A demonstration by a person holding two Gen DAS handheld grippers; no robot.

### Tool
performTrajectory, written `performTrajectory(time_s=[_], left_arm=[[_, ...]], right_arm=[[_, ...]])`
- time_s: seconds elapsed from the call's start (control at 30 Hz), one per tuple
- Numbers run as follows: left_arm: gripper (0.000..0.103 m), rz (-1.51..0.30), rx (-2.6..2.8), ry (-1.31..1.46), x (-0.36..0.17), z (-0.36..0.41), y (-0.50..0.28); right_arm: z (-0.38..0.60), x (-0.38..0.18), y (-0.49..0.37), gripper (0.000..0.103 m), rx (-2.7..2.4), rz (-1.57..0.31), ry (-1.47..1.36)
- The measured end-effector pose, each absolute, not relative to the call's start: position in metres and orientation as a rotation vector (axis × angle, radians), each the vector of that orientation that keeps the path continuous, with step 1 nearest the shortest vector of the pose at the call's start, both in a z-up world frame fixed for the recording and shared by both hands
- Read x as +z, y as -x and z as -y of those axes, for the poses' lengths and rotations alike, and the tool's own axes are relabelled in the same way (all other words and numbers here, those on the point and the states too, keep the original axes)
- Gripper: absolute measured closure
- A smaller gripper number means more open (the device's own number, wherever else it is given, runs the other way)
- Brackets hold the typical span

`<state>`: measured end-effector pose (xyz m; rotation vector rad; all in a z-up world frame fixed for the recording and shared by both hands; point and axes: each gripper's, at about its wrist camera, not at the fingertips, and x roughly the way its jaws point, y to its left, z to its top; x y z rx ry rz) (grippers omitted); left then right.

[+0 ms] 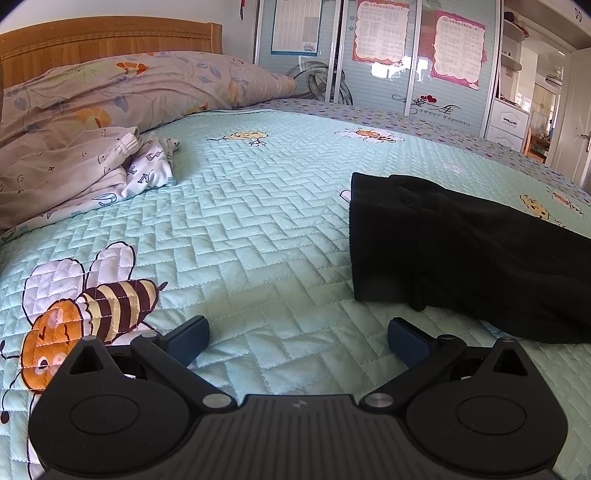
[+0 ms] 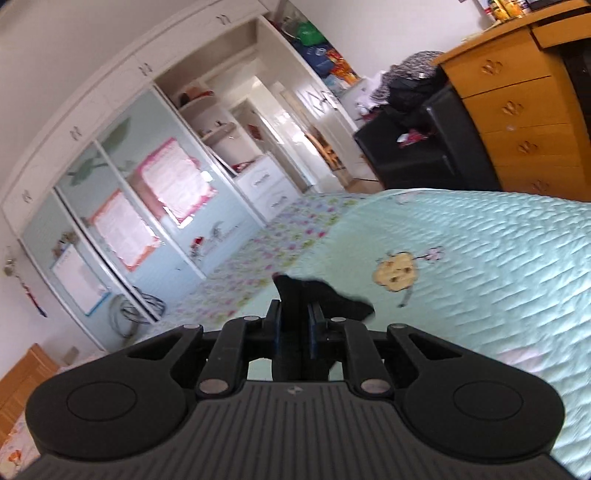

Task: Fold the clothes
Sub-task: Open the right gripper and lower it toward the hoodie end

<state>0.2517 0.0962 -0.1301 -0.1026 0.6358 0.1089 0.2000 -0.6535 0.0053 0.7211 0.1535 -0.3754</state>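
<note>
A black garment [image 1: 465, 251] lies folded over on the mint quilted bedspread [image 1: 258, 221], its straight edge to the left, running off the right side of the left wrist view. My left gripper [image 1: 297, 341] hovers low over the quilt just in front of it, open, with nothing between its blue pads [image 1: 192, 338]. In the tilted, blurred right wrist view, my right gripper [image 2: 295, 325] is shut on a bunched part of the black garment [image 2: 325, 299], held above the bedspread [image 2: 480, 258]. The cloth sticks out past the fingertips.
Pale printed clothes [image 1: 74, 173] and a floral pillow [image 1: 129, 85] lie at the bed's head, by the wooden headboard [image 1: 110, 40]. A wardrobe with posters [image 1: 380, 33] stands beyond the bed. A wooden dresser [image 2: 517, 110] and a black chair piled with things [image 2: 417, 147] stand past the far edge.
</note>
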Motion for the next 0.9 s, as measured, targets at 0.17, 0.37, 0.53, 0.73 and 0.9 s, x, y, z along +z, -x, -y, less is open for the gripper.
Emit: performTrajectory(time_s=[0.17,0.37,0.53,0.73,0.9], left_arm=[[0.0,-0.634,0.111,0.102,-0.13,-0.096,-0.252],[0.001,-0.625,0.101,0.128,-0.13,-0.101,-0.25],[0.001,-0.626,0.105,0.119,-0.13,-0.099,-0.25],[0.001,-0.629,0.109,0.111,-0.13,-0.097,-0.25],[0.001,-0.629,0.109,0.11,-0.13,-0.096,-0.25]], right_arm=[[0.645,-0.003,-0.213,0.093,-0.314,-0.169,-0.677],[0.631,-0.015,-0.204,0.091,-0.291,-0.192,-0.763],[0.664,-0.059,-0.169,0.063,-0.364,-0.237,-0.993],[0.696,-0.106,-0.153,0.03,-0.428,-0.267,-1.191],[0.699,-0.111,-0.176,0.022,-0.426,-0.26,-1.166]])
